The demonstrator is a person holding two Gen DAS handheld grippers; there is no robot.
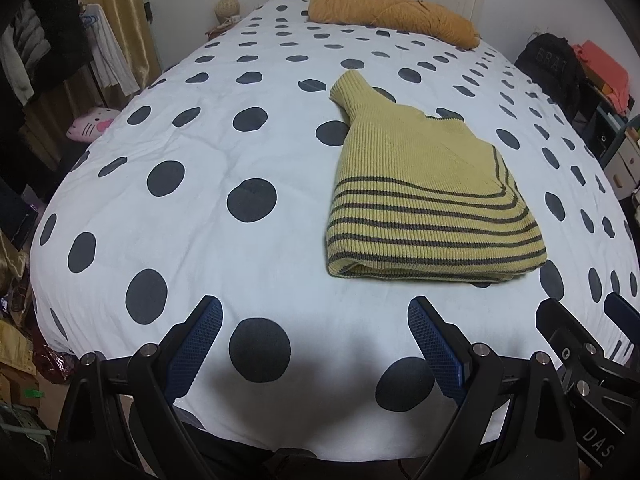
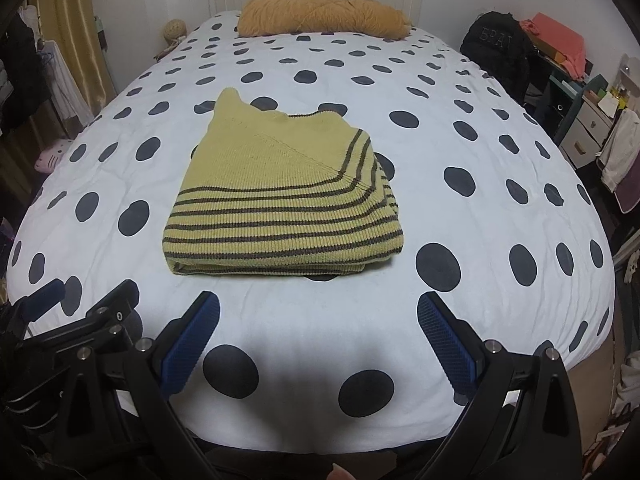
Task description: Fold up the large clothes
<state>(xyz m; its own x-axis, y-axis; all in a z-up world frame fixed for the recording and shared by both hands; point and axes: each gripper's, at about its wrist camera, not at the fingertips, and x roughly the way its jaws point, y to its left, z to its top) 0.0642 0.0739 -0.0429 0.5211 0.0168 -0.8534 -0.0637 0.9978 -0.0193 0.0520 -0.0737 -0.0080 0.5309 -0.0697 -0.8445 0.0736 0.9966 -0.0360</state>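
Black gripper [image 1: 314, 344] frames, blue textured pads [image 2: 188, 344] (silver screws)

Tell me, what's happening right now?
Left gripper and right gripper open, empty, short of the sweater. Sweater folded on the bed, one corner poking out. Nothing in the way.

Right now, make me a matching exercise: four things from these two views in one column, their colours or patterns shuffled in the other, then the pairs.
Things:
1. sweater
2. bedspread
3. pillow
4. soft toy

Looks:
A. white with dark dots
B. pink
C. mustard orange
D. yellow-green with dark stripes

Pairs: 1-D, 2-A, 3-C, 4-B
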